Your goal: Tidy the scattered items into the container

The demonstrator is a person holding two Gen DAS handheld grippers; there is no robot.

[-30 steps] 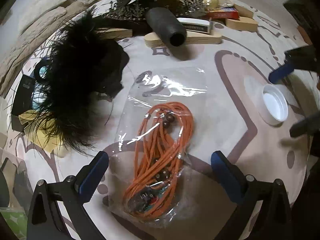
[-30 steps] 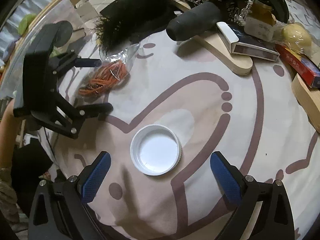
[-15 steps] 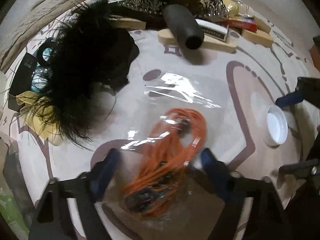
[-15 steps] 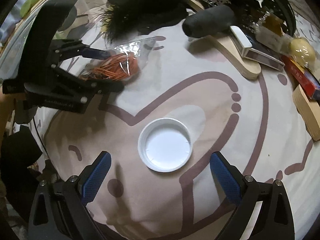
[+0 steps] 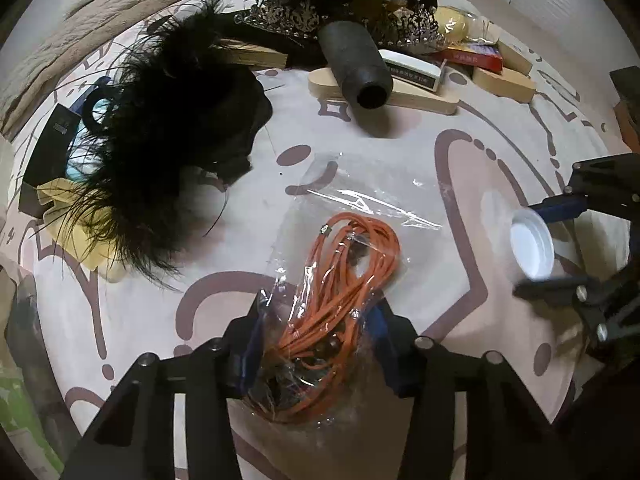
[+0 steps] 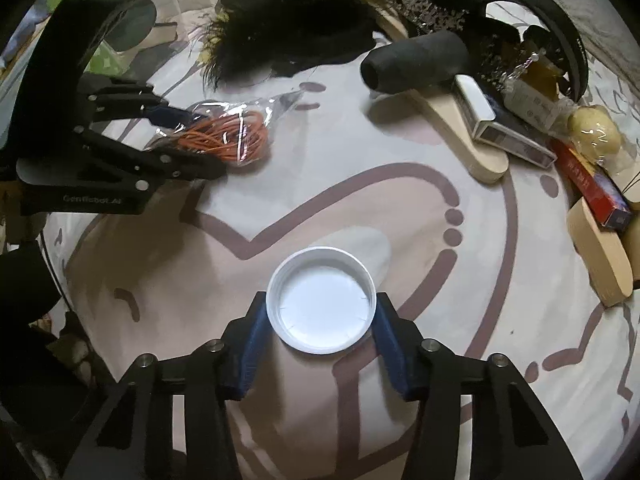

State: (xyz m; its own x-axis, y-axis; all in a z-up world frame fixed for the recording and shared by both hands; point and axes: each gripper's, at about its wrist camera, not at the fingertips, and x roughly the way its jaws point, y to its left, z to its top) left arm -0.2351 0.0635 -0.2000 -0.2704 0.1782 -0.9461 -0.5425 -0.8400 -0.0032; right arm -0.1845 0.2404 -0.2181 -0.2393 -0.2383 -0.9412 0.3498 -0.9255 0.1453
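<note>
Nearest each wrist camera, a gripper points steeply down over the patterned cloth (image 6: 400,208). The left gripper (image 5: 314,354) straddles the clear bag of orange cord (image 5: 340,292); its jaws are closing, and the blue pads already crumple the plastic on both sides, pinching the bag at its bulky end, probably because the cord gives the pads something firm to bite on. The right gripper (image 6: 320,334) brackets the white lid (image 6: 321,299), which lies hollow side up; its jaws are closing too, the pads touching the rim on opposite sides, across the width, so the flat disc cannot slip out sideways.

Farther off lie the black feather piece (image 5: 160,140), a dark foam cylinder (image 5: 356,68) resting on a wooden block (image 5: 416,98), a white box (image 6: 480,112), a tiara (image 5: 292,16) and a red box (image 6: 592,184), all still scattered. No container can be picked out with certainty in either view.

Compared with a second earlier, both pairs of jaws stood wide, well clear of bag and lid; both objects lie about where they were.
</note>
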